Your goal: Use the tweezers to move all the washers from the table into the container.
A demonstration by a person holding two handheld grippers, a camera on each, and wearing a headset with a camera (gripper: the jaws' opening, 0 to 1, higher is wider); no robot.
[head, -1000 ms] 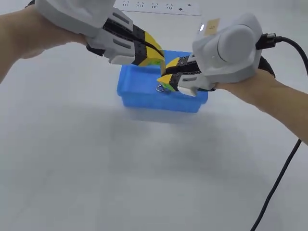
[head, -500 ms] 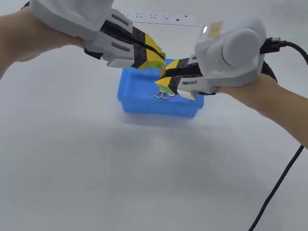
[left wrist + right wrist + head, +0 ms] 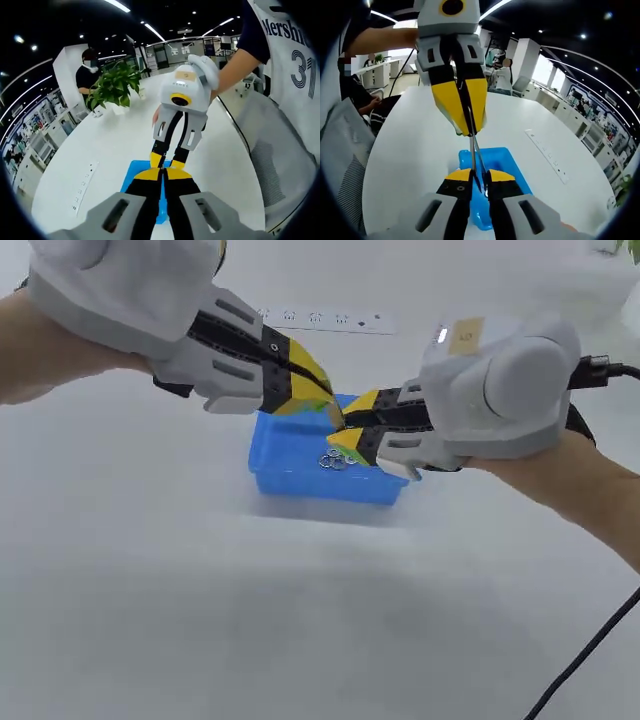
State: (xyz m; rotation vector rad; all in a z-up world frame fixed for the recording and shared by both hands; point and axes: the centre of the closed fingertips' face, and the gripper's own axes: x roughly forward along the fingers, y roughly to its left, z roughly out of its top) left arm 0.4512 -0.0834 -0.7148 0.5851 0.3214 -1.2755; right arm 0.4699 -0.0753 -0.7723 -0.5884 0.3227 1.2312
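Over the smooth white bench (image 3: 300, 620), your right gripper (image 3: 345, 437) and left gripper (image 3: 325, 408) meet tip to tip above the blue plastic container (image 3: 300, 483). In the right gripper view, your right gripper's yellow-tipped fingers (image 3: 500, 177) are pressed together on the near end of the thin steel tweezers (image 3: 473, 150). The left gripper's fingers (image 3: 447, 102) pinch the far end. A small cluster of shiny metal washers (image 3: 335, 461) lies inside the rectangular container. Beyond it, a long white power strip (image 3: 320, 318) rests on the bench.
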